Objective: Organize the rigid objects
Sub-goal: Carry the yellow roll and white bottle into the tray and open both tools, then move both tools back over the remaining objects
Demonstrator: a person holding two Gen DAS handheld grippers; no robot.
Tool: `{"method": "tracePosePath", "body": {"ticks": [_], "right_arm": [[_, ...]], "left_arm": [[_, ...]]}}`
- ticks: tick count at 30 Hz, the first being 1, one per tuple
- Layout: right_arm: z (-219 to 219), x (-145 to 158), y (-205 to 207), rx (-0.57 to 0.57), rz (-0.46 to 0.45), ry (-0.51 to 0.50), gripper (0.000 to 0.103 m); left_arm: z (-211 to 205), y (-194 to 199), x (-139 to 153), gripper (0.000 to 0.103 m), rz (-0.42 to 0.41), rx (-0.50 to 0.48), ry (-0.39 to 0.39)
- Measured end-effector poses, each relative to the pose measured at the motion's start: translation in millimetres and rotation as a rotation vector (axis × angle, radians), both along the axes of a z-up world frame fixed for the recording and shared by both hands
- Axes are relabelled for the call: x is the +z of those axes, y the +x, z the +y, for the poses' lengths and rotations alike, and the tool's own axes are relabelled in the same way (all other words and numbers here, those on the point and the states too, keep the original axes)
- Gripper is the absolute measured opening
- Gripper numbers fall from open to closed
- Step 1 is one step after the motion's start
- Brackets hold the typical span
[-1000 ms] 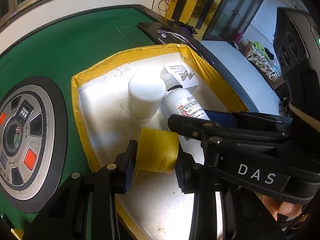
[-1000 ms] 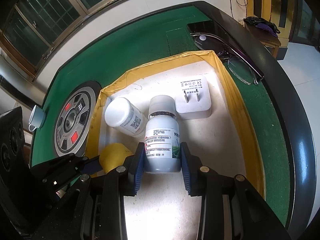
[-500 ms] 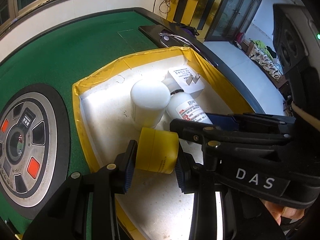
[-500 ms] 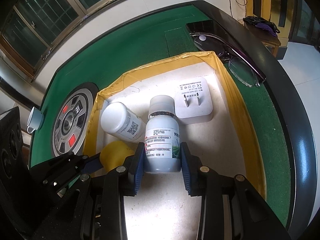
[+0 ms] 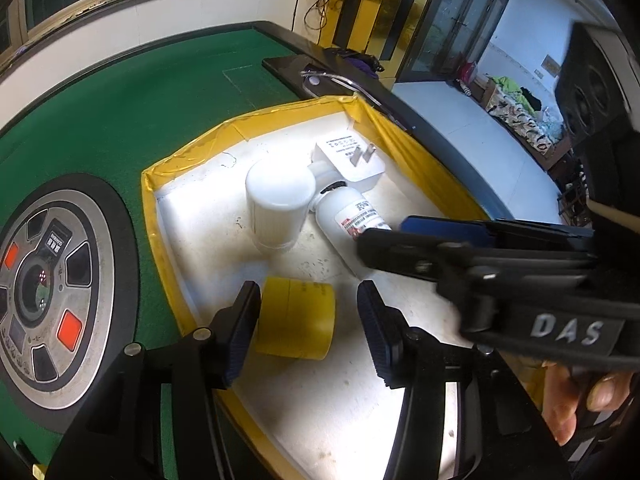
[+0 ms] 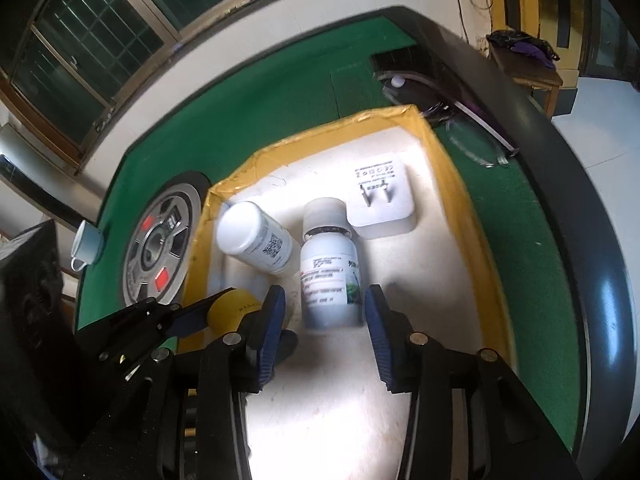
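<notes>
Both our claws, clamped a second ago, are opening: left claw (image 5: 308, 320) frees the yellow jar (image 5: 295, 318), right claw (image 6: 324, 322) the labelled bottle (image 6: 330, 280), both delivered inside the yellow-rimmed tray (image 6: 460, 184).

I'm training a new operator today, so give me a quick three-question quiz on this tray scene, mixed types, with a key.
1. True or false: the white charger plug lies inside the yellow-edged tray.
2. Which item sits between the fingers of the left gripper? A) yellow jar B) white jar C) labelled bottle
3. Fill in: the labelled bottle lies between the fingers of the ____ gripper.

Key: 1 true; 2 A; 3 right. Both grippers' jaws are opening, with gaps beside each item.
</notes>
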State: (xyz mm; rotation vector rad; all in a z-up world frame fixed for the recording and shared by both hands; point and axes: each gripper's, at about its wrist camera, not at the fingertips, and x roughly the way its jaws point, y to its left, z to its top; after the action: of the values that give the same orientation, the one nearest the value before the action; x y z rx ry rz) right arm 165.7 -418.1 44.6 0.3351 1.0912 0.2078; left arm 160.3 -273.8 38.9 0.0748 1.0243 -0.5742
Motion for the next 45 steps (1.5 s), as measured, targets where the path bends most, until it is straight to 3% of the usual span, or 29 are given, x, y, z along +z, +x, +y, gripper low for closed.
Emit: {"method": "tracePosePath", "body": {"ticks": [16, 24, 28, 33, 37, 45], "right_arm": [[-13, 53, -120, -0.177, -0.274, 0.152, 0.037], [12, 62, -152, -0.169, -0.315, 0.169, 0.038], [41, 55, -155, -0.121, -0.297, 0.168, 0.043], [78, 44, -151, -0.043, -0.262, 0.166, 0.042], [105, 35, -151, 0.008, -0.240, 0.154, 0.042], [164, 12, -136, 0.118, -0.171, 0.123, 0.042]], "left_arm": [[23, -50, 35, 0.049, -0.058, -0.084, -0.131], [66, -92, 55, 0.049, -0.113, -0.095, -0.235], [94, -109, 58, 0.049, -0.162, -0.072, -0.213], [144, -139, 58, 0.049, -0.269, -0.002, -0.182], [197, -163, 41, 0.049, -0.381, 0.140, -0.140], [290, -168, 9, 0.049, -0.373, 0.362, -0.174]]}}
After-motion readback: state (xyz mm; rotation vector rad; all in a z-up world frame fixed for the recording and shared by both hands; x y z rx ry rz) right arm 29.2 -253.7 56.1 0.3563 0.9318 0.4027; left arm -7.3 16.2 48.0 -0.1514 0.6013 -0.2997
